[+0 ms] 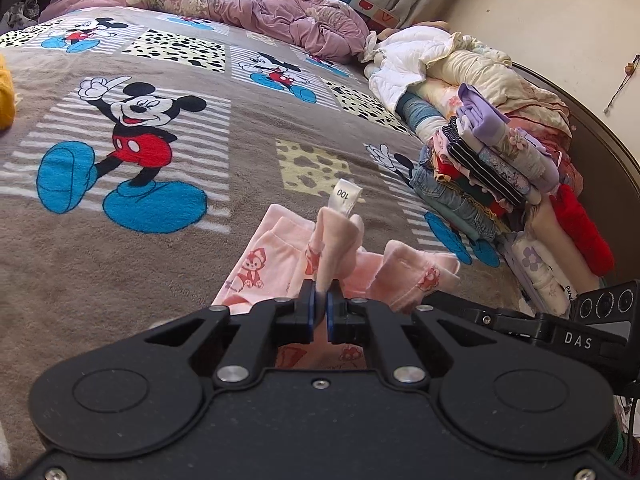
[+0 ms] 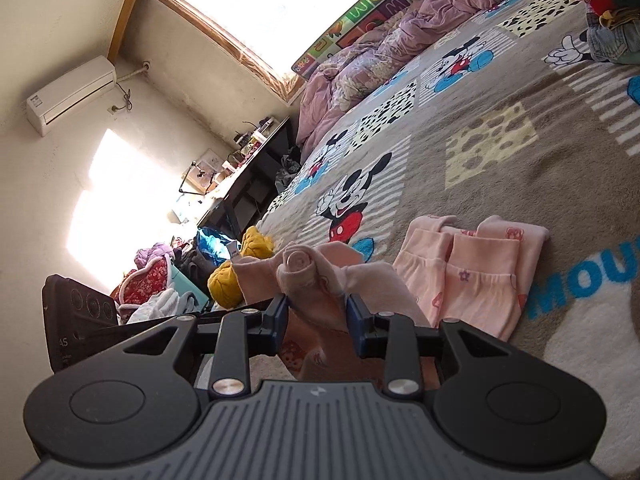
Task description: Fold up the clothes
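Observation:
A small pink garment with red cartoon prints (image 1: 276,264) lies on the Mickey Mouse blanket (image 1: 160,248). My left gripper (image 1: 320,300) is shut on a bunched edge of it that carries a white size tag (image 1: 345,196). In the right wrist view the same pink garment (image 2: 460,276) lies folded with its cuffs side by side. My right gripper (image 2: 317,312) has its jaws partly closed around a rolled pink edge (image 2: 304,276) of the cloth. The right gripper's body (image 1: 560,324) shows at the lower right of the left wrist view.
A stack of folded clothes (image 1: 492,168) stands at the bed's right edge, with white and cream bedding (image 1: 440,64) behind it. A purple quilt (image 1: 248,4) lies at the far end. Yellow items (image 2: 240,268) and a clothes pile (image 2: 160,280) sit off the bed's left side.

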Motion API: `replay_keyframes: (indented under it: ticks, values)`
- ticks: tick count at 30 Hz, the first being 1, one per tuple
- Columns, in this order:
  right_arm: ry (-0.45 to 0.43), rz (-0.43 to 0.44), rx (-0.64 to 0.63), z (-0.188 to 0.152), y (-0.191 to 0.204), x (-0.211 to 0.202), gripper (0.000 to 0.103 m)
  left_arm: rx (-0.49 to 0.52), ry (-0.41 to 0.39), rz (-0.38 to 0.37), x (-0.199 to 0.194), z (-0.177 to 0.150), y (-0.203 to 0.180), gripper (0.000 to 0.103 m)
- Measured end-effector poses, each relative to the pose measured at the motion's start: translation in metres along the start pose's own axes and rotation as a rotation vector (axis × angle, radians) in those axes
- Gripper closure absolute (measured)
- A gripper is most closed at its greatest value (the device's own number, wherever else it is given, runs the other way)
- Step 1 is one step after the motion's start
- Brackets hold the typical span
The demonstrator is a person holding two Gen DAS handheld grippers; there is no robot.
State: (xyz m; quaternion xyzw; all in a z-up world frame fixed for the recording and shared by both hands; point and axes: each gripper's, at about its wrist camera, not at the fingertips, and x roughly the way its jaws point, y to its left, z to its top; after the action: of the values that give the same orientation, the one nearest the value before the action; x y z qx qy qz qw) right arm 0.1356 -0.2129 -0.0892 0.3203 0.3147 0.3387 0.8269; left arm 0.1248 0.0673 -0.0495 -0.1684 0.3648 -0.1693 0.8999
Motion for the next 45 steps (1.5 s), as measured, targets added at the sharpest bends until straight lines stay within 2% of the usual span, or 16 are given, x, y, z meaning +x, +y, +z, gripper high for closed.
replay_keyframes:
  ticks: [6,8,9,11,13,15,21,34,45]
  values:
    - [0.06,0.008,-0.034,-0.019,0.017,0.0,0.067,-0.017,0.003,0.017,-0.014,-0.019,0.007,0.1]
    - [0.077,0.01,-0.051,-0.025,0.023,-0.002,0.064,-0.024,0.004,0.024,-0.019,-0.025,0.01,0.099]
    - [0.086,0.012,-0.054,-0.027,0.025,-0.004,0.059,-0.031,0.005,0.03,-0.021,-0.028,0.012,0.097]
    - [0.104,0.014,-0.059,-0.031,0.028,-0.006,0.054,-0.041,0.007,0.038,-0.025,-0.032,0.015,0.088]
    - [0.125,0.015,-0.068,-0.035,0.03,-0.009,0.049,-0.047,0.004,0.042,-0.03,-0.037,0.018,0.067]
    - [0.143,0.014,-0.079,-0.039,0.033,-0.013,0.047,-0.056,0.001,0.048,-0.035,-0.042,0.02,0.057]
    - [0.171,0.014,-0.084,-0.048,0.035,-0.024,0.037,-0.081,0.01,0.07,-0.048,-0.054,0.03,0.051]
    - [0.153,0.024,-0.038,-0.057,0.032,-0.055,0.03,-0.118,0.026,0.107,-0.072,-0.08,0.043,0.036]
    - [0.104,-0.042,0.053,-0.052,0.009,-0.059,0.03,-0.147,0.011,0.134,-0.093,-0.085,0.05,0.031]
